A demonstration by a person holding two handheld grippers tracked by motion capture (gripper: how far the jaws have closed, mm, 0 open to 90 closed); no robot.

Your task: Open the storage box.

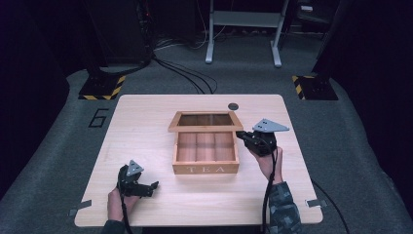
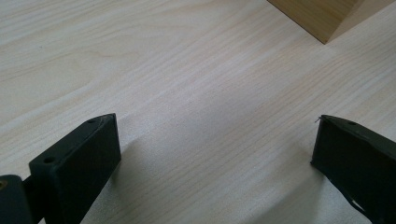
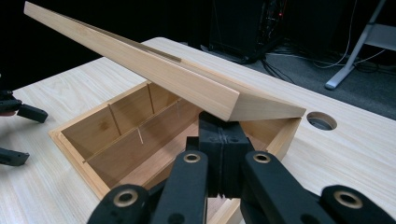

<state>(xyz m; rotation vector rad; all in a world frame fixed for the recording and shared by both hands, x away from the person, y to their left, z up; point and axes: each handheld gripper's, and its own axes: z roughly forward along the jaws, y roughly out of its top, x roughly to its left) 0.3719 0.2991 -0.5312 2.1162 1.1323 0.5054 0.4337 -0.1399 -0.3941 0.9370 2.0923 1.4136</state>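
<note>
Now wooden tea box [image 1: 205,155] open, lid [image 1: 205,121] raised, compartments bare

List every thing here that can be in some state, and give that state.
tea box: open, compartments look empty.
lid: raised, tilted, its side edge resting on the right gripper's shut jaws.
left gripper: open, holding nothing, low over the table.
right gripper: shut, under the lid's edge.

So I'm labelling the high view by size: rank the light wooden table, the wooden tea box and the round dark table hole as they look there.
1. Light wooden table
2. Wooden tea box
3. Round dark table hole
</note>
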